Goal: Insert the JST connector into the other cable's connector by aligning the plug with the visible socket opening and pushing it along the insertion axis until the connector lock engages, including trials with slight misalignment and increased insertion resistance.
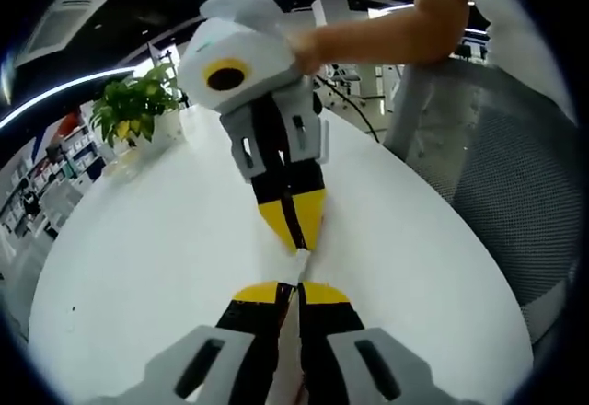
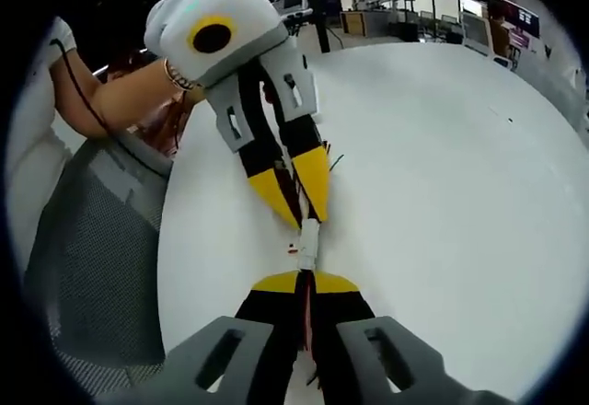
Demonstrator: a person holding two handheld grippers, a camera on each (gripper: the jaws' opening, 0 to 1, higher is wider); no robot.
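Note:
Both grippers meet tip to tip over the white table (image 1: 138,239). My left gripper (image 1: 294,291) is shut on the other cable's connector, with a pale strip running back between its jaws. Facing it from above, my right gripper (image 1: 296,232) is shut too. A small white connector body (image 1: 301,262) bridges the gap between the two pairs of yellow tips. In the right gripper view, my right gripper (image 2: 308,282) is shut on the JST connector (image 2: 309,239), and red and black wires (image 2: 309,324) trail back between its jaws. The left gripper (image 2: 308,210) is shut at the connector's far end. Whether the two halves are fully joined is too small to tell.
A potted plant (image 1: 133,106) stands at the table's far left edge. A grey mesh chair (image 1: 515,193) (image 2: 83,239) sits just beyond the table's edge. The person's forearms (image 1: 386,32) (image 2: 120,97) reach in behind the grippers. Desks and shelves stand in the background.

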